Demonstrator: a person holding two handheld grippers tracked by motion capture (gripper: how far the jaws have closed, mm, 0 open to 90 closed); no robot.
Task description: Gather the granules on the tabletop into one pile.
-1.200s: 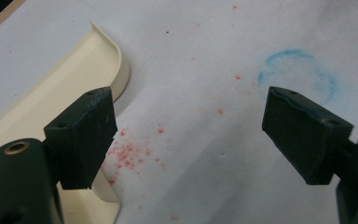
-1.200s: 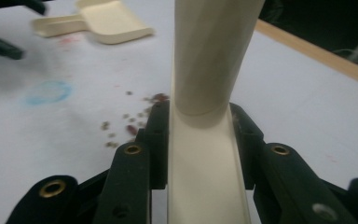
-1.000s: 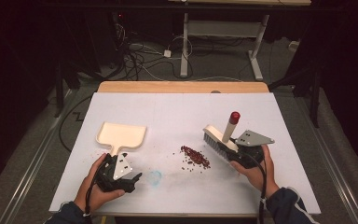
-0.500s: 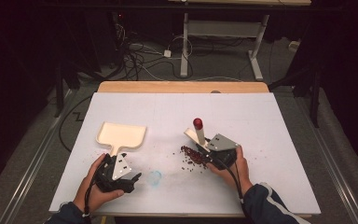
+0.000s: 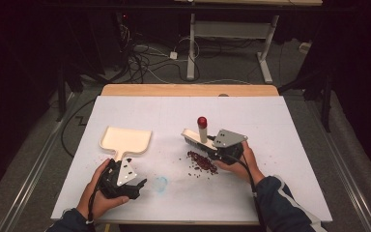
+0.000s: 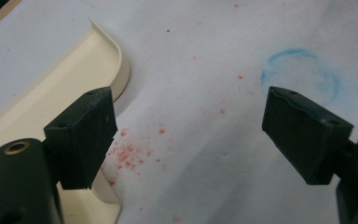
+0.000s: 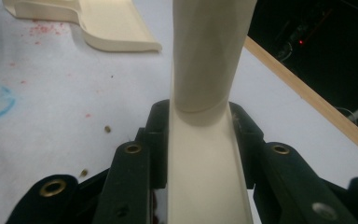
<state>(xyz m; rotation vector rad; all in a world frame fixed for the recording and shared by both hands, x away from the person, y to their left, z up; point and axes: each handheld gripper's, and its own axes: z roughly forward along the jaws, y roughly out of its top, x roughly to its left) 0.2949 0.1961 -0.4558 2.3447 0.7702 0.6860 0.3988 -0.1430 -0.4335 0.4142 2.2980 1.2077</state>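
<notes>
Brush [image 5: 196, 137]: cream w/ a red-tipped handle, clamped in the right gripper [image 5: 216, 146], near the counter [image 5: 280, 125] centre. Its bristle head sits on the white surface just behind a pile of dark red bits [image 5: 200, 162]; the handle stands up, tilted a bit. In the right gripper view the handle [image 7: 205, 93] runs up between the jaws, both pads pressed on its sides.

Dustpan [image 5: 124, 140]: cream, flat on the counter, well left of the brush, handle toward the person. Left gripper [image 5: 124, 181] sits just in front of that handle, jaws wide apart & holding nothing. In the left gripper view the pan [image 6: 51, 93] lies by the left jaw; a faint blue ring [image 6: 302, 70] is drawn on the counter near the right jaw.
</notes>
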